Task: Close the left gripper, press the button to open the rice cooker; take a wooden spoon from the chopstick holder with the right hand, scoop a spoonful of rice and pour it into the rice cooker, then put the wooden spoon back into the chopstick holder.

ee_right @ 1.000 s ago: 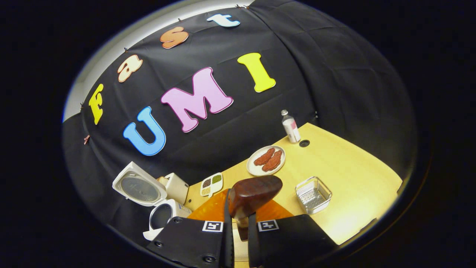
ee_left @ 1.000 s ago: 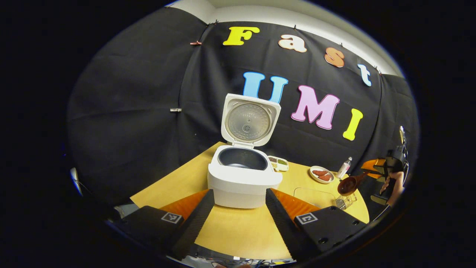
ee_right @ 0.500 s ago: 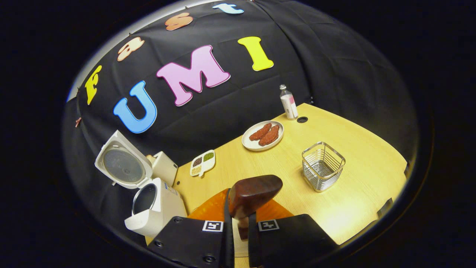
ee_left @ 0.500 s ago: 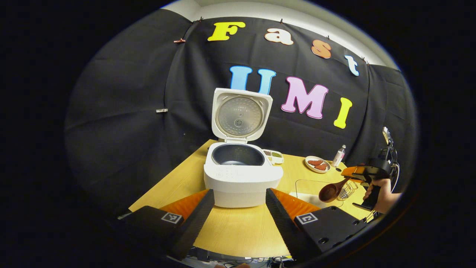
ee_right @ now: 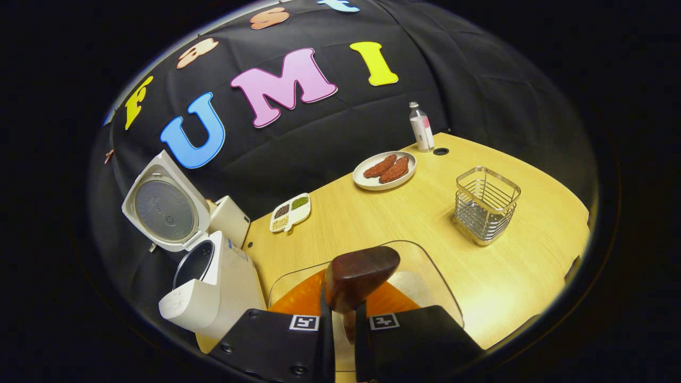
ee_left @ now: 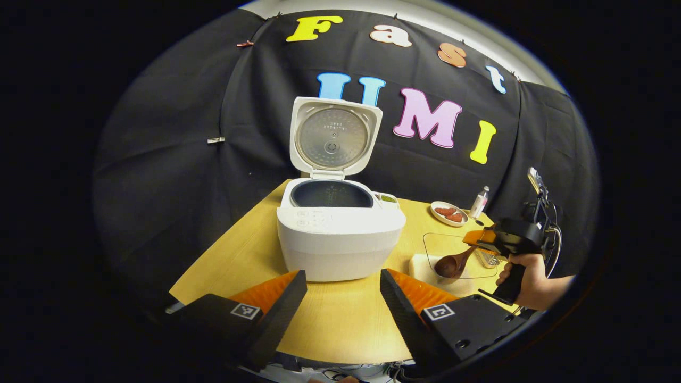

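- Done: cooker (ee_left: pixel 340 234) lid is up; our left gripper (ee_left: pixel 340 298) waits wide open, empty.
- Right gripper (ee_right: pixel 343 330) is clamped on the spoon (ee_right: pixel 359 274), over the rice bowl (ee_right: pixel 425 287).
- Left: scoop, pour, return to holder (ee_right: pixel 485 205).

The left tongs (ee_left: pixel 343 298) have two black, ridged fingers on orange wedges, each black block bearing a square black-and-white marker and round screws. The right tongs (ee_right: pixel 343 324) match them, with narrow black fingers, orange backing, two markers and screw heads. Seen from the left gripper view, a hand (ee_left: pixel 526 279) grips their black pistol handle, with cables looping behind.

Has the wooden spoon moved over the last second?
Yes. In the left gripper view the wooden spoon has dropped from above the chopstick holder down over the clear rice container.
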The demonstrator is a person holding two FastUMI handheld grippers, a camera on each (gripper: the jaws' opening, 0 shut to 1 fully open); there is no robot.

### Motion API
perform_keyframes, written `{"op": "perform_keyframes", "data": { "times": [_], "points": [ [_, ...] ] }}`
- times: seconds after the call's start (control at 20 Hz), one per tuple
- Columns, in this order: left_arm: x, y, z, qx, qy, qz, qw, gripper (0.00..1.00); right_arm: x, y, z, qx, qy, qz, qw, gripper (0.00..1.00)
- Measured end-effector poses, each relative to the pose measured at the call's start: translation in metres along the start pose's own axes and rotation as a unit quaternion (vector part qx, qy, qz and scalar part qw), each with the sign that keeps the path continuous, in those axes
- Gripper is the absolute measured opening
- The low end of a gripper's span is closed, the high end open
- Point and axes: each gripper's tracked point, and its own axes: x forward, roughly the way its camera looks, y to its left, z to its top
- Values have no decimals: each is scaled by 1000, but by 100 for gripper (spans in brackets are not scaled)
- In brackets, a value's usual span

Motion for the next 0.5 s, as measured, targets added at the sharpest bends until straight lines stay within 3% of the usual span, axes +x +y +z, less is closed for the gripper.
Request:
{"op": "perform_keyframes", "data": {
  "times": [0.25,0.5],
  "points": [
    [-1,8,0,-15,2,3,1000,95,-4,19,-11,13,10,7,1000,19],
    [-1,14,4,-7,0,6,1000,95,-4,24,-17,84,30,9,996,20]
  ]
}}
